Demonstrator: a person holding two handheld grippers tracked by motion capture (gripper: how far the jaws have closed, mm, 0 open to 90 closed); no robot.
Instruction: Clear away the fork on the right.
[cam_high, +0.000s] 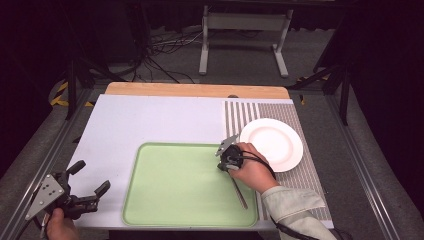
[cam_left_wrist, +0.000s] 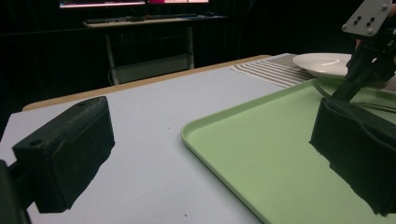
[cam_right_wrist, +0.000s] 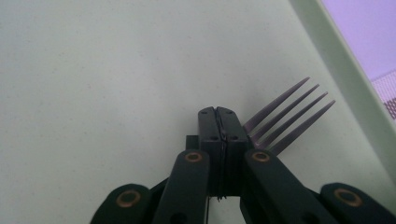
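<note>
- We see a white table surface (cam_high: 150, 120) with a pale green rectangular plastic tray (cam_high: 175, 185) near its front edge.
- Right of the tray, a round white plate (cam_high: 275, 144) sits on a grey striped placemat (cam_high: 305, 185).
- Our left gripper (cam_high: 90, 181) hovers off the tray's left, jaws spread wide and empty.
- Our right gripper (cam_right_wrist: 218, 122), jaws pressed together, rests over the tray's right end.
- A metal fork (cam_right_wrist: 287, 119) lies on the tray just beside those jaws, tines toward the far right rim, handle (cam_high: 240, 194) running back toward us; we cannot tell whether it is gripped.

3 cameras on 1 table

High view looks down; both gripper views sit low, sharing the green tray (cam_high: 190, 185) (cam_left_wrist: 261, 158) (cam_right_wrist: 116, 70).
</note>
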